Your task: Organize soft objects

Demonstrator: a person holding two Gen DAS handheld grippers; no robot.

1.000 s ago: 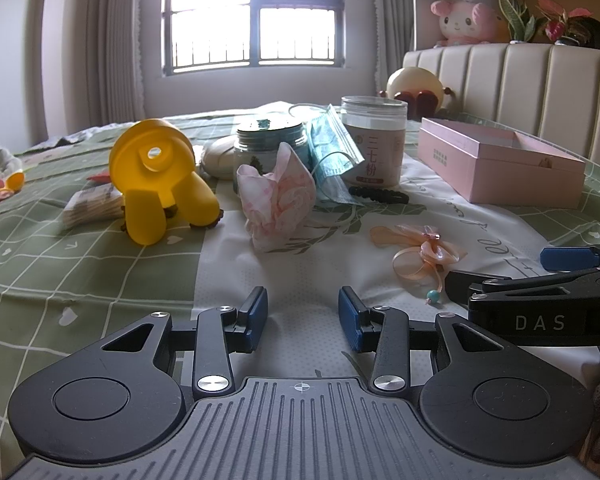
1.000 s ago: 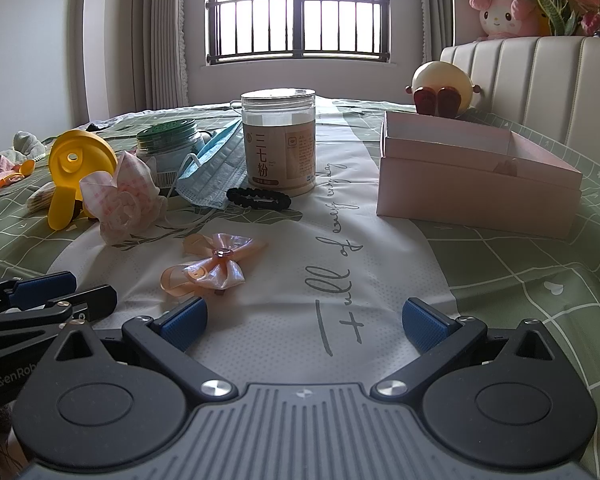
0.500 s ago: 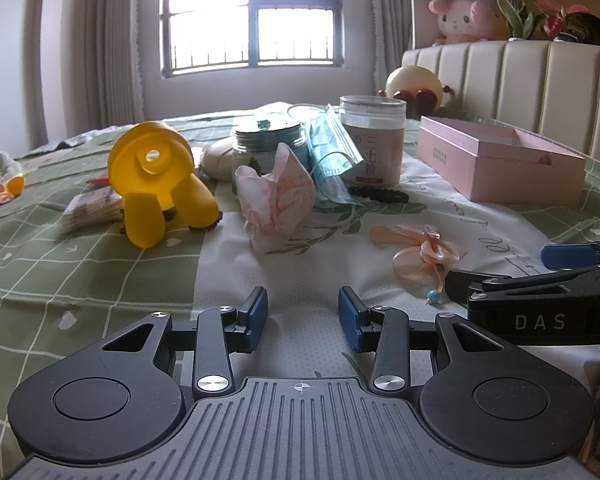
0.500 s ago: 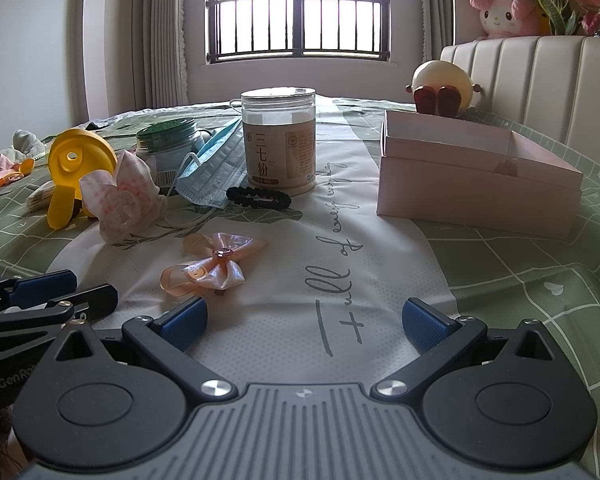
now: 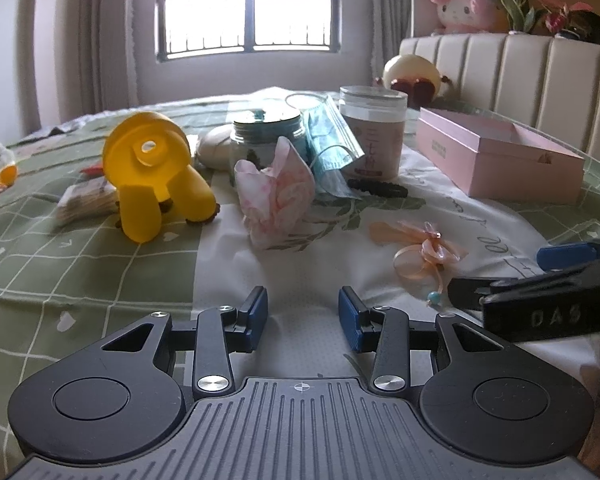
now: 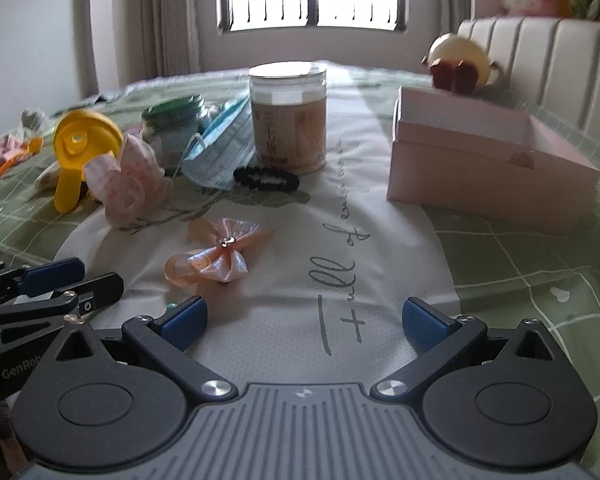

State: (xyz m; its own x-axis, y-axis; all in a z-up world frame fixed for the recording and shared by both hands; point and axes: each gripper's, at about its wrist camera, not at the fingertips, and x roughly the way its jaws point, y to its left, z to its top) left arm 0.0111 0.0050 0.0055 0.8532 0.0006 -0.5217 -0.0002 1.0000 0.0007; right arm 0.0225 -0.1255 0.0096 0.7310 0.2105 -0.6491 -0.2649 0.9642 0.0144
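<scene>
A peach ribbon bow (image 6: 216, 254) lies on the white bedspread panel just ahead of my right gripper (image 6: 304, 316), which is wide open and empty. The bow also shows in the left wrist view (image 5: 422, 246). A pink-white fabric flower (image 5: 274, 194) stands ahead of my left gripper (image 5: 303, 312), which is partly open and empty. A blue face mask (image 6: 224, 148) leans on a jar (image 6: 288, 116). A black hair clip (image 6: 266, 178) lies before the jar. An open pink box (image 6: 488, 160) sits to the right.
A yellow plastic toy (image 5: 152, 172) and a green-lidded jar (image 5: 266, 136) stand at the left. A round plush (image 6: 458, 58) rests by the padded headboard (image 5: 540, 76). Small clothes (image 6: 8, 148) lie at the far left. The bed has a green checked cover (image 5: 40, 248).
My right gripper has moved forward and risen a little, so the bow, jar and box look closer. The left gripper has barely moved. Both stay empty.
</scene>
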